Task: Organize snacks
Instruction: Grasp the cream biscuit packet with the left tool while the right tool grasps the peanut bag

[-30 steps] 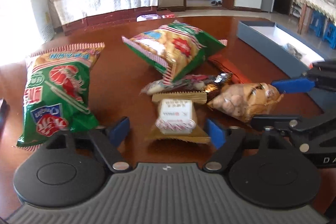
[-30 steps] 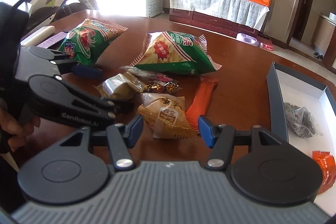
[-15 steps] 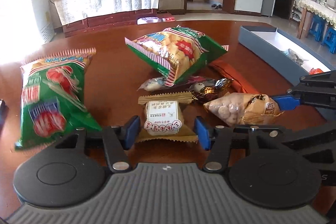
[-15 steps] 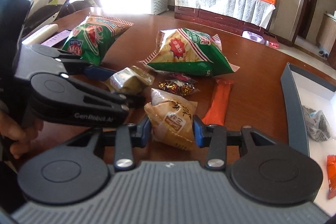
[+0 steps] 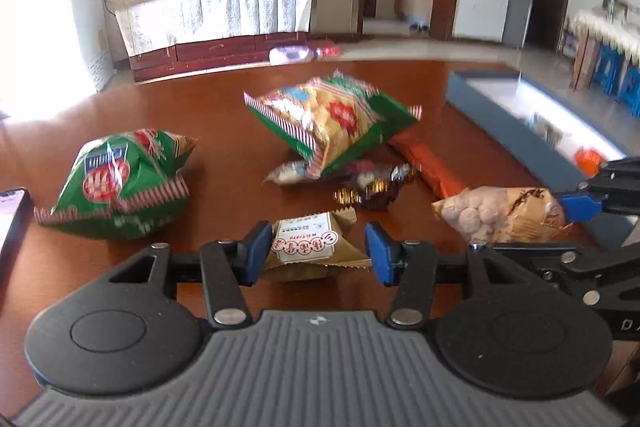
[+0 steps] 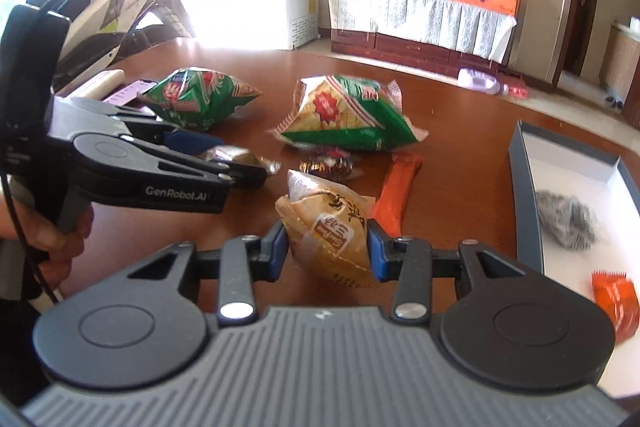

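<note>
My left gripper (image 5: pixel 316 251) is shut on a small gold pastry packet with a white label (image 5: pixel 308 245), lifted a little off the brown table (image 5: pixel 224 131). My right gripper (image 6: pixel 328 247) is shut on a tan bag of round snacks (image 6: pixel 328 227), also raised; the bag also shows in the left wrist view (image 5: pixel 500 215). The left gripper appears in the right wrist view (image 6: pixel 224 163) with the gold packet (image 6: pixel 240 157) in it. On the table lie two green chip bags (image 5: pixel 120 179) (image 5: pixel 332 119), an orange stick pack (image 5: pixel 428 163) and small wrapped candies (image 5: pixel 372 187).
A shallow grey box with a white inside (image 6: pixel 524 195) sits at the right and holds a grey packet (image 6: pixel 568 219) and an orange packet (image 6: pixel 612 299). A phone (image 5: pixel 12 215) lies at the table's left edge. A TV cabinet and fridge stand beyond the table.
Both grippers closed from wide open onto their packets and have lifted them off the table. The view has risen and tilted with them.
</note>
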The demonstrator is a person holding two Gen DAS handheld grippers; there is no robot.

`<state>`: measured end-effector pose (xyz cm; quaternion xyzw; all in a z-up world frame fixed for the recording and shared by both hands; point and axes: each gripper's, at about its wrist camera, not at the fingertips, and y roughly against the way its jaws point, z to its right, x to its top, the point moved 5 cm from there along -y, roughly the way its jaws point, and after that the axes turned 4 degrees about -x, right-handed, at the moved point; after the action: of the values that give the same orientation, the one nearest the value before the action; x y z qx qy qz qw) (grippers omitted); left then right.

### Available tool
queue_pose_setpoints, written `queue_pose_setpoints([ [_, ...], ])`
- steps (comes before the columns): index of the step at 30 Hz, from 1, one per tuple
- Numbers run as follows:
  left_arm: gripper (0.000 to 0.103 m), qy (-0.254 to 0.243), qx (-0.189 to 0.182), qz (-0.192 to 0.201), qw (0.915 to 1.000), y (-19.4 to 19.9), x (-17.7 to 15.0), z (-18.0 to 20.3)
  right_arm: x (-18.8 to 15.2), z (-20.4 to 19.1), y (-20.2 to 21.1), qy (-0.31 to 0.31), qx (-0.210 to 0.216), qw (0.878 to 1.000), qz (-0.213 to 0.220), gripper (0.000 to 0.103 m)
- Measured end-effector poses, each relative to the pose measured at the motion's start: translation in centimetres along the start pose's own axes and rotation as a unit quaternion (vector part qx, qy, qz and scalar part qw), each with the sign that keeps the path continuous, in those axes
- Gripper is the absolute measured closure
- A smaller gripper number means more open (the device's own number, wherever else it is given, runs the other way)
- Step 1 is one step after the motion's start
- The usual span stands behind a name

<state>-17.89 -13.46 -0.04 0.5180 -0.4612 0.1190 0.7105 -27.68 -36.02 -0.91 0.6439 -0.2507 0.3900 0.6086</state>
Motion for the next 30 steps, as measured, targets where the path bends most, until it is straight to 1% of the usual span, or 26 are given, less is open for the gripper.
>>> queue_pose_setpoints([
  [2, 0.045, -0.011, 0.013, -0.022, 0.9996, -0.6, -0.7, 0.2, -0.8, -0.1, -0.3, 0.010, -0.006, 1.000, -0.020, 0.059],
  [4, 0.043, -0.015, 0.018, -0.026, 0.9994, -0.8, -1.0, 0.2, -1.5, -0.1, -0.7, 0.017, -0.013, 0.999, -0.036, 0.058],
  [6, 0.033, -0.010, 0.020, -0.029, 0.9993, -0.9, -1.2, -0.1, -1.8, 0.0, -0.9, 0.015, -0.013, 0.999, -0.043, 0.056],
  [7, 0.022, -0.005, 0.021, -0.031, 0.9993, -1.0, -1.2, -0.2, -1.8, 0.0, -1.0, 0.011, -0.011, 0.999, -0.042, 0.050],
  [8, 0.019, 0.000, 0.022, -0.031, 0.9993, -1.2, -1.2, -0.4, -1.8, 0.0, -1.0, 0.008, -0.010, 0.999, -0.039, 0.042],
  [10, 0.019, 0.008, 0.015, -0.030, 0.9994, -1.5, -1.2, -0.6, -1.7, -0.3, -1.3, 0.012, -0.016, 0.999, -0.034, 0.033],
  [12, 0.019, 0.012, 0.008, -0.030, 0.9995, -1.8, -1.0, -0.7, -1.6, -0.6, -1.7, 0.020, -0.023, 0.999, -0.036, 0.033],
  [13, 0.022, 0.013, 0.004, -0.028, 0.9995, -1.8, -1.0, -0.7, -1.6, -0.7, -2.0, 0.021, -0.023, 0.999, -0.039, 0.033],
  [15, 0.043, 0.008, -0.001, -0.022, 0.9997, -1.8, -0.8, -0.4, -1.6, -0.9, -2.6, 0.023, -0.019, 0.998, -0.050, 0.036],
  [16, 0.053, 0.008, -0.003, -0.021, 0.9997, -1.7, -0.7, -0.3, -1.5, -0.9, -2.6, 0.020, -0.017, 0.998, -0.051, 0.049],
  [17, 0.054, 0.010, -0.007, -0.022, 0.9997, -1.7, -0.7, -0.3, -1.3, -0.9, -2.5, 0.022, -0.017, 0.998, -0.052, 0.058],
  [20, 0.056, 0.018, -0.011, -0.021, 0.9996, -1.5, -0.7, -0.5, -1.4, -0.8, -2.1, 0.023, -0.017, 0.998, -0.050, 0.058],
  [22, 0.057, 0.022, -0.010, -0.018, 0.9996, -1.3, -0.6, -0.5, -1.1, -0.6, -1.3, 0.025, -0.022, 0.999, -0.034, 0.058],
  [26, 0.057, 0.010, 0.004, -0.001, 0.9999, -0.6, 0.1, 0.1, -0.3, 0.2, 0.3, 0.012, -0.029, 1.000, -0.003, 0.058],
  [30, 0.057, 0.001, 0.009, 0.017, 0.9998, 0.2, 1.1, 0.8, 0.1, 0.9, 1.2, 0.006, -0.032, 0.999, 0.012, 0.058],
])
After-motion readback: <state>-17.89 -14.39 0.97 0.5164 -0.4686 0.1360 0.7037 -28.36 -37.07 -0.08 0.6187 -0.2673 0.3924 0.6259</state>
